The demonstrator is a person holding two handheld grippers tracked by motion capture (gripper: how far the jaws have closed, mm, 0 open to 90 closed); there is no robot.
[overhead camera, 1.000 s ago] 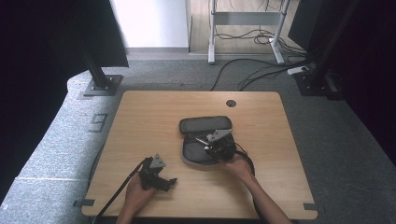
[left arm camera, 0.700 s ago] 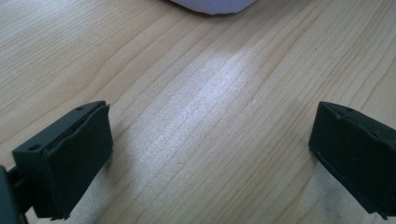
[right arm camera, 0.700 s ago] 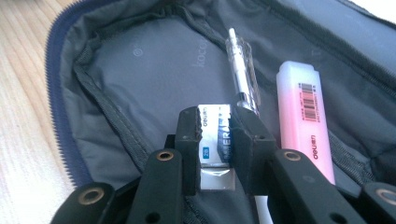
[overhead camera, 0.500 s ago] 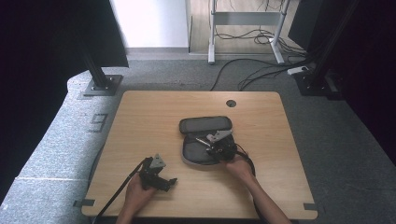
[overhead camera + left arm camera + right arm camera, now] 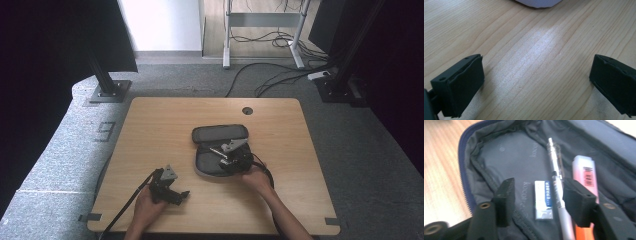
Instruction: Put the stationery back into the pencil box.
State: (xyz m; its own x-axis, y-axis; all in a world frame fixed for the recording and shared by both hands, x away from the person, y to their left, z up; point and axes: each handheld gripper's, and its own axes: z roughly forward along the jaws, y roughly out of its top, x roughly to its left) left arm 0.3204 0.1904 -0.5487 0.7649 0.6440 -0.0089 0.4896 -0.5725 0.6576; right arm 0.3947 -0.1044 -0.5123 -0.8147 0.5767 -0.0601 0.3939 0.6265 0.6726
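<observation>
Now we hover our right gripper (image 5: 537, 195), jaws parted and empty, over the open pencil case (image 5: 220, 150) mid-desk — around its small eraser (image 5: 544, 200), beside a slick pen (image 5: 556, 185) and highlighter (image 5: 585, 177). Light, stiff — grip its long sides. Our left gripper (image 5: 534, 82) rests wide open, empty, near the desk's front edge.

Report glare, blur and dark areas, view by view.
High view: both sides are nearly black while the table is evenly lit. Left gripper view: a pale sheen of glare runs across the wood. Right gripper view: soft overall; the eraser label is blurred.
</observation>
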